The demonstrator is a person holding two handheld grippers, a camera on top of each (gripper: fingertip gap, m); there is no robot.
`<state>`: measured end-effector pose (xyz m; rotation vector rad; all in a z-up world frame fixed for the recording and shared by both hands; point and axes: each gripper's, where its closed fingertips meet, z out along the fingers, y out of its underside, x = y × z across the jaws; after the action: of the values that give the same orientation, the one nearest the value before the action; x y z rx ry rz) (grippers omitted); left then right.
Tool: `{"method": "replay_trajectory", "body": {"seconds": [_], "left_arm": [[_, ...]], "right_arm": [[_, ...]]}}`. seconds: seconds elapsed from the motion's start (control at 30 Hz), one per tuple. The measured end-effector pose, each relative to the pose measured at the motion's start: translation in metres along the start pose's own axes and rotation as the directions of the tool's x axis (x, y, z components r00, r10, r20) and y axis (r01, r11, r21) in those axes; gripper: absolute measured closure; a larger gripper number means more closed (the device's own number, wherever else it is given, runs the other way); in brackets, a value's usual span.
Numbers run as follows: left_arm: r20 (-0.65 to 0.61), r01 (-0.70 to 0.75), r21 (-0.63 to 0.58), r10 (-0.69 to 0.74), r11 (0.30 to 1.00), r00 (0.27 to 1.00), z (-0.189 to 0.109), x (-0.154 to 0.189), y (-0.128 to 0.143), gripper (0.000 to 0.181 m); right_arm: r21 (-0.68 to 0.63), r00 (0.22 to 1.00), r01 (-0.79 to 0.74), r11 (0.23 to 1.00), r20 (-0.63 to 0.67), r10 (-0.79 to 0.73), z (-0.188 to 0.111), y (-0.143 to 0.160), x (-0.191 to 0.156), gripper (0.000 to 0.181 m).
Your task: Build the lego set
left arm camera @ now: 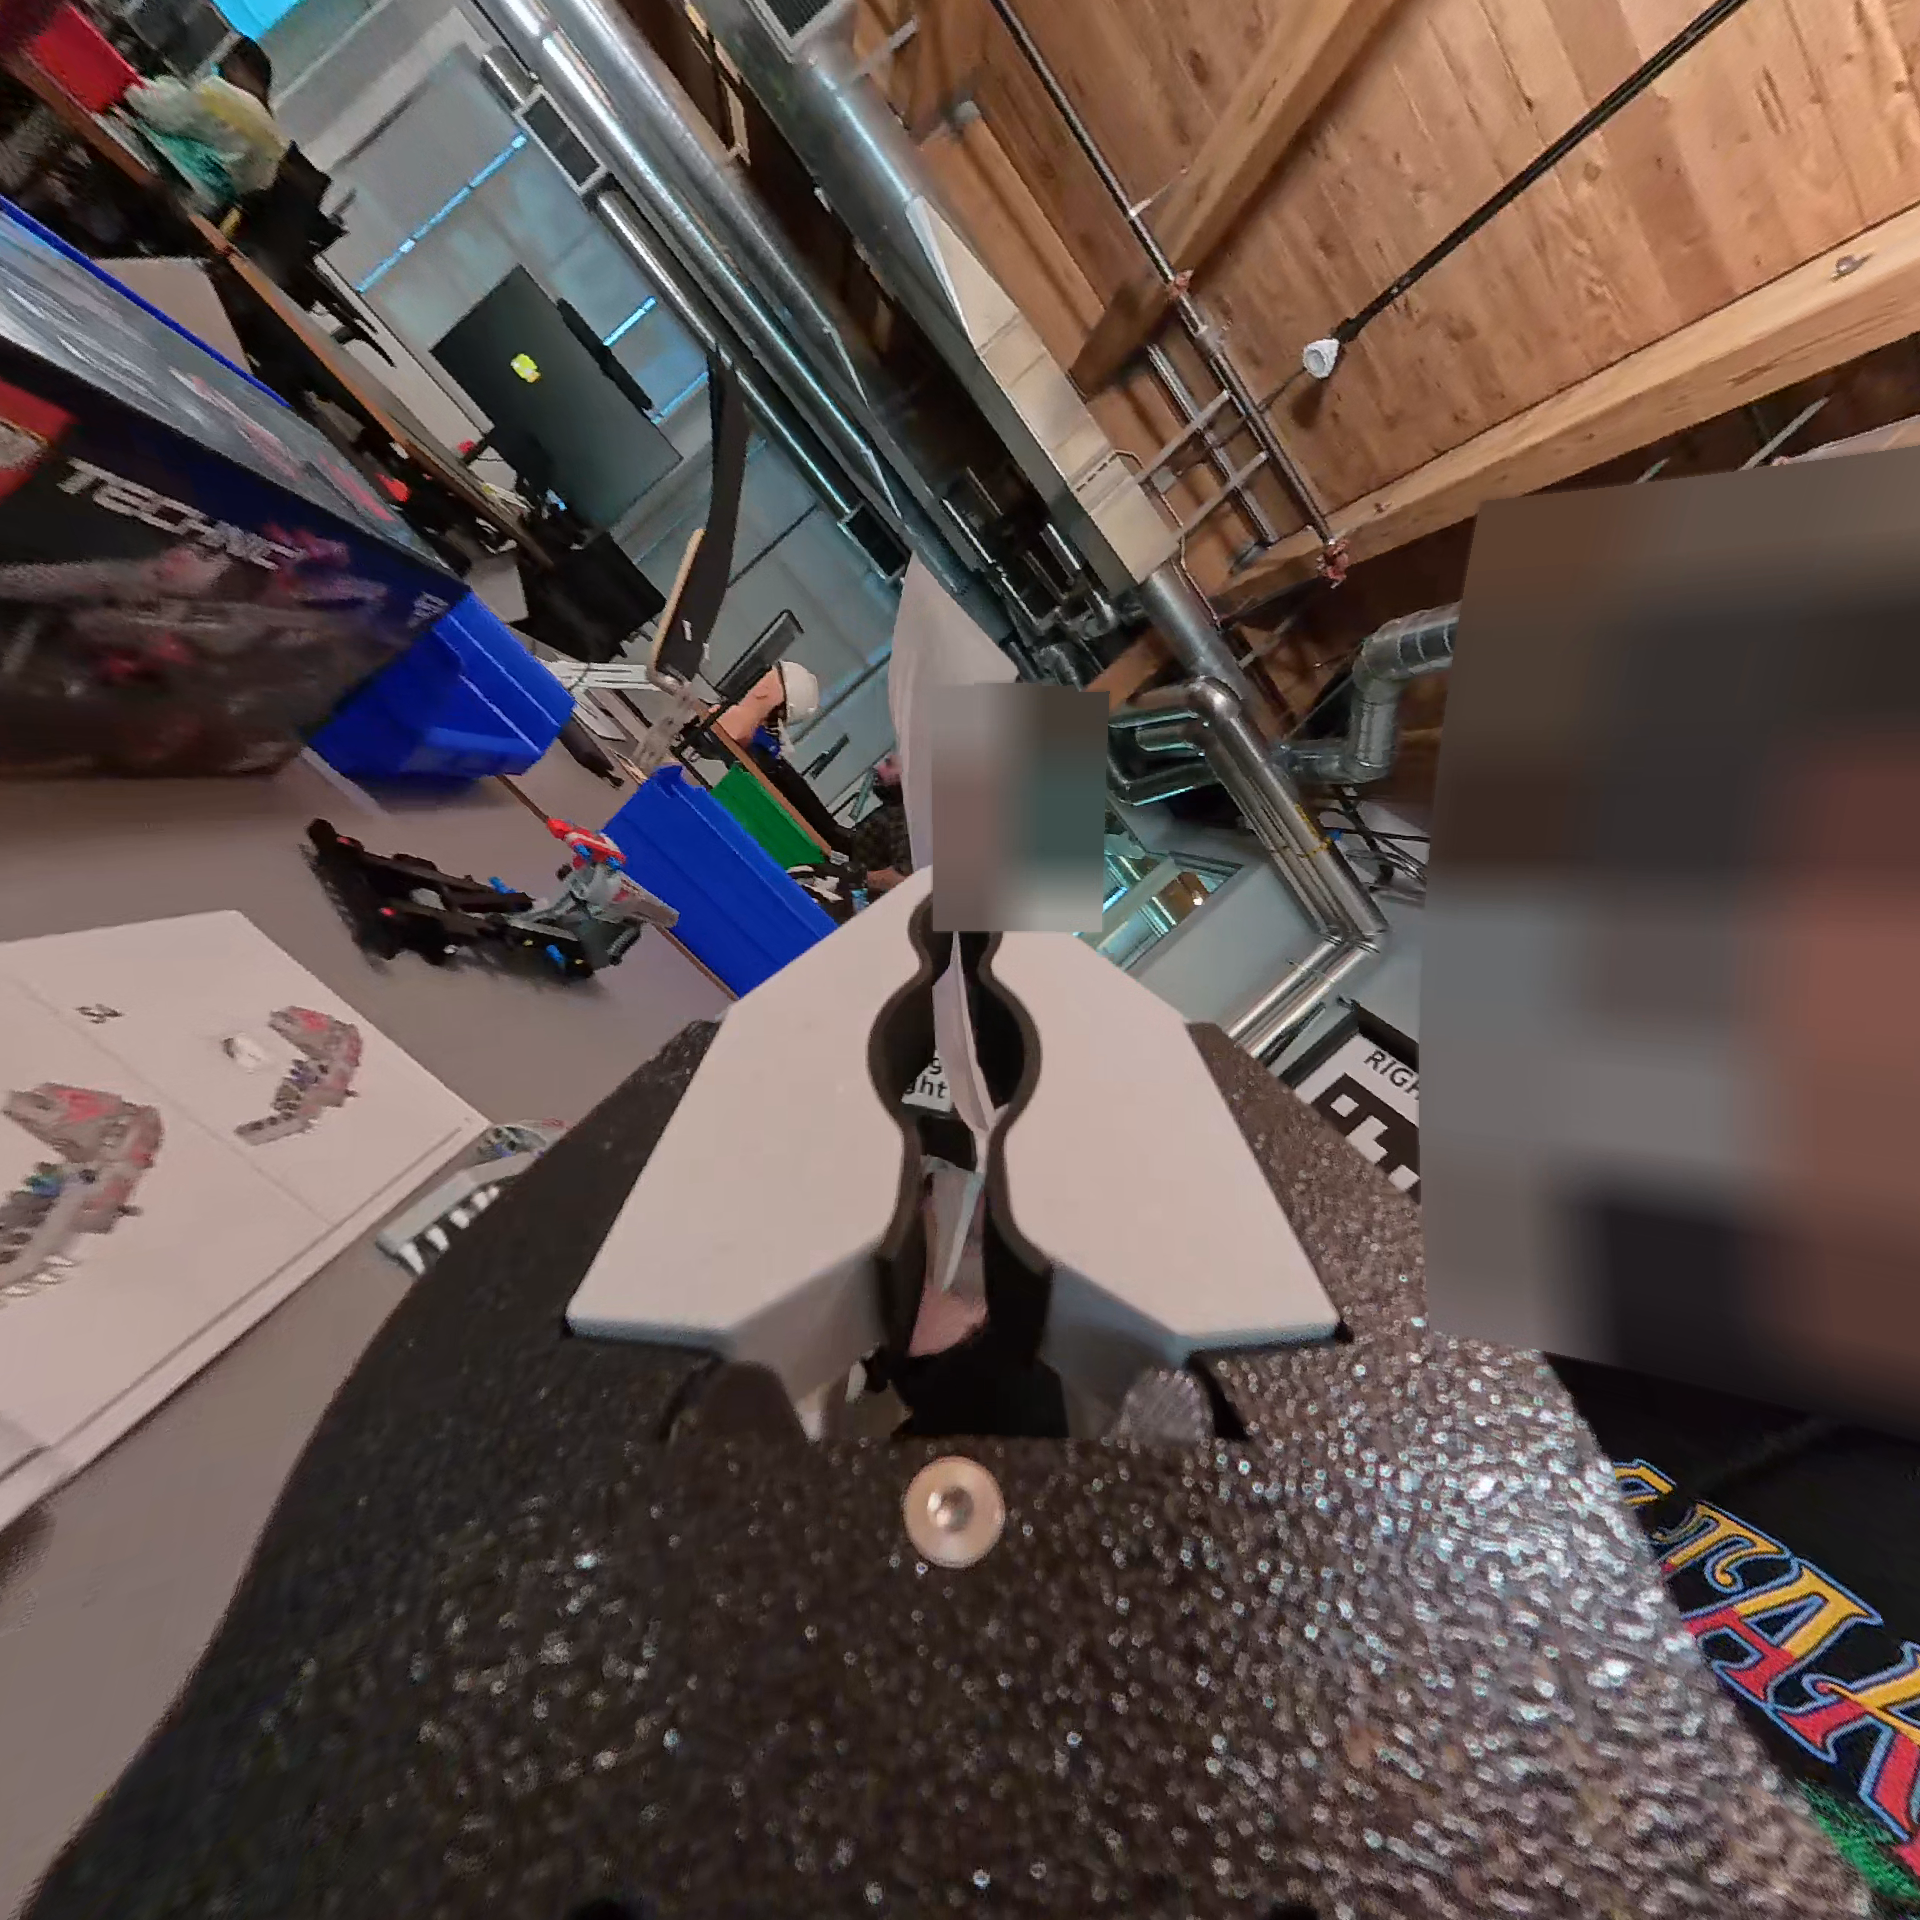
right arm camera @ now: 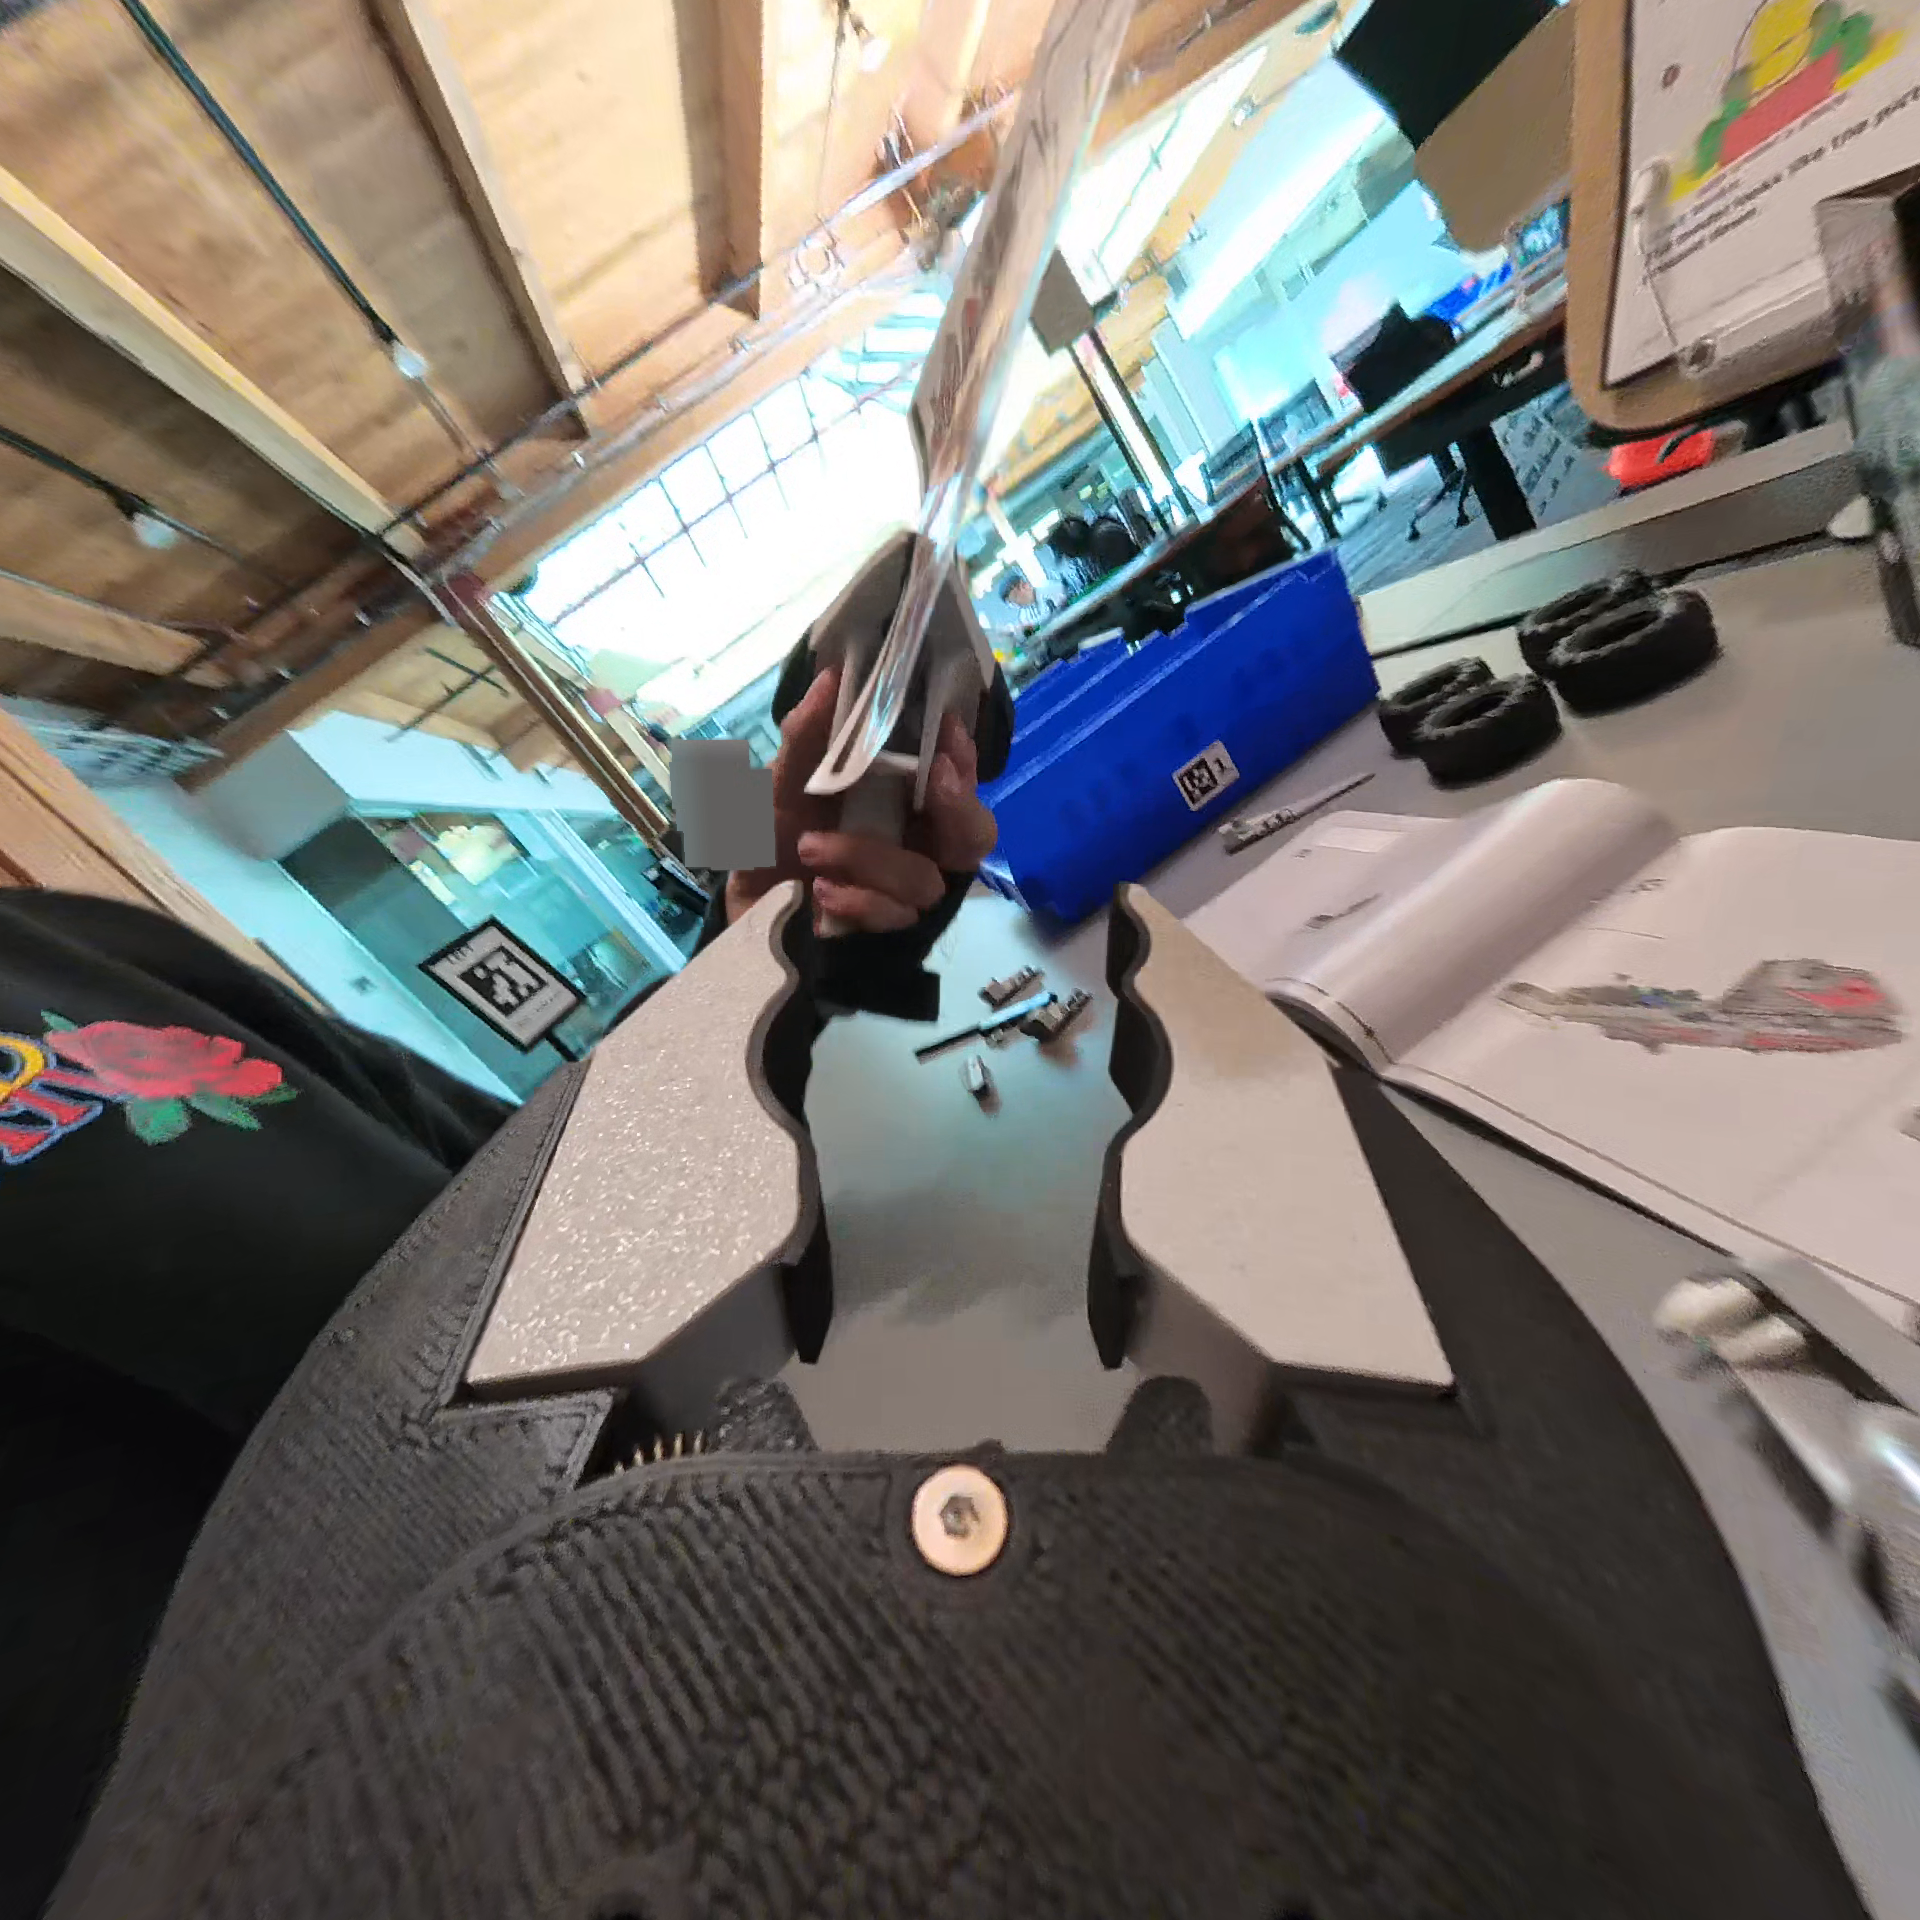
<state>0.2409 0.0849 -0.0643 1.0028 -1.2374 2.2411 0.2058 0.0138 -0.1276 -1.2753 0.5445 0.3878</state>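
My left gripper [left arm camera: 961,935] is shut on a thin glossy sheet [left arm camera: 951,1029], seen edge-on between its fingers and rising above them. In the right wrist view the same gripper [right arm camera: 894,675] is held up by a hand, with the sheet [right arm camera: 997,343], which has red print, sticking up from it. My right gripper [right arm camera: 961,914] is open and empty, low over the grey table, pointing at the left gripper. A partly built black Lego chassis [left arm camera: 447,914] lies on the table to the left. An open instruction booklet [left arm camera: 208,1143] lies beside it and also shows in the right wrist view [right arm camera: 1558,1039].
A Lego box [left arm camera: 187,582] and blue bins [left arm camera: 447,696] stand at the back left. Another blue bin [right arm camera: 1174,717], black tyres [right arm camera: 1538,675] and small loose parts [right arm camera: 1018,1018] lie beyond my right gripper. A clipboard [right arm camera: 1714,208] stands far right. A person's black shirt [right arm camera: 156,1070] is close on the left.
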Motion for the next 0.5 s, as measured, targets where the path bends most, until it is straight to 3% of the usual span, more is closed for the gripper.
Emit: {"method": "replay_trajectory", "body": {"seconds": [0.03, 0.17, 0.5], "left_arm": [[-0.004, 0.004, -0.003, -0.004, 1.000, 1.000, 0.000, 0.001, 0.003, 0.181], [-0.004, 0.003, -0.026, -0.003, 1.000, 1.000, -0.003, 0.002, 0.014, 0.181], [-0.006, 0.010, -0.070, -0.010, 0.998, 1.000, -0.011, 0.000, 0.023, 0.181]], "right_arm": [[0.040, 1.000, -0.008, 0.999, 0.020, 0.008, 0.005, -0.003, -0.003, 0.126], [0.177, 0.997, -0.064, 0.982, 0.052, 0.055, 0.008, -0.019, -0.006, 0.135], [0.270, 0.996, -0.071, 0.960, 0.075, 0.052, 0.002, -0.034, -0.013, 0.171]]}}
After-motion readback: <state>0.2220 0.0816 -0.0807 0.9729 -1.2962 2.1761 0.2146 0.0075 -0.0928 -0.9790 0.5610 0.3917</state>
